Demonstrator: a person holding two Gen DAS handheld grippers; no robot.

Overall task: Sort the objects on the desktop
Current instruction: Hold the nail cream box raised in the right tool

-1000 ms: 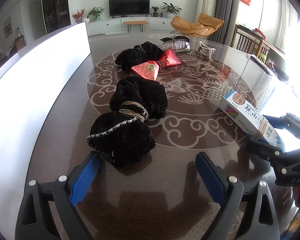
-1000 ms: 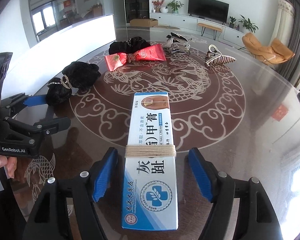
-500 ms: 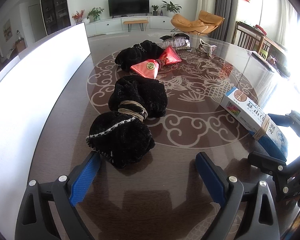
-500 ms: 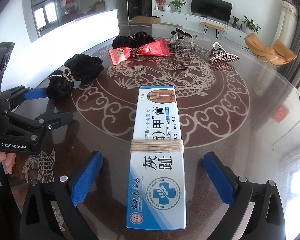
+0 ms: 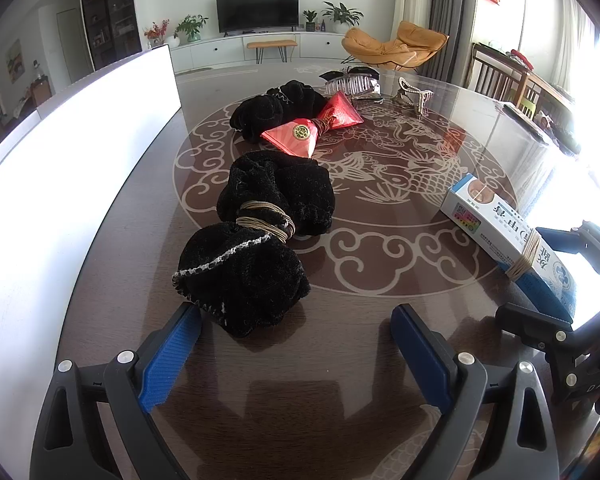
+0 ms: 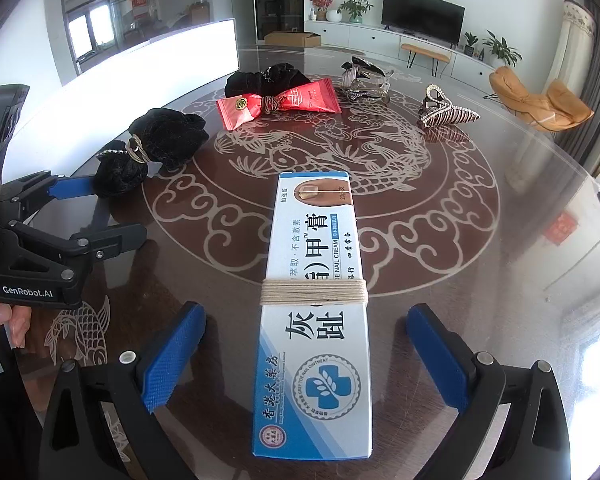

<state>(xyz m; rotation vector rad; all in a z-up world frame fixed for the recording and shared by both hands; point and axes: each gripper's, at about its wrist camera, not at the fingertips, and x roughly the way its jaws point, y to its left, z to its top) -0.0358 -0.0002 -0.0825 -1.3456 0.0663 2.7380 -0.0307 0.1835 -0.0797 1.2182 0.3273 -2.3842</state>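
Right claw (image 6: 306,354) spread wide, blue pads clear of both long sides of the nail-cream box (image 6: 314,312), gripping nothing. Box lying flat on the glossy surface (image 6: 480,280), running from 6 toward 12 o'clock in the right wrist view, bound across its middle with pale twine (image 6: 314,291). Left claw (image 5: 296,354) likewise wide open and empty, with the black velvet bundle (image 5: 256,244) just ahead at 11 o'clock, its near end almost at the left pad; contact not clear.

Probably light, thin card: stiff along the length, likely to dent under a hard squeeze across the faces. Best taken across the narrow width, near the twine, for balance. Slick surface underneath, so prone to sliding if nudged at one corner. Velvet bundle soft and compressible, tied at its waist with cord (image 5: 266,220); waist the firmest place to pinch.

Open room at 3 o'clock of the box, bare surface out to the curved rim. Left claw near at 9 o'clock. Red packet (image 6: 278,104) and two hair clips (image 6: 366,80) well apart at 12 o'clock. White board (image 5: 60,168) along the surface at 9 o'clock of the bundle.
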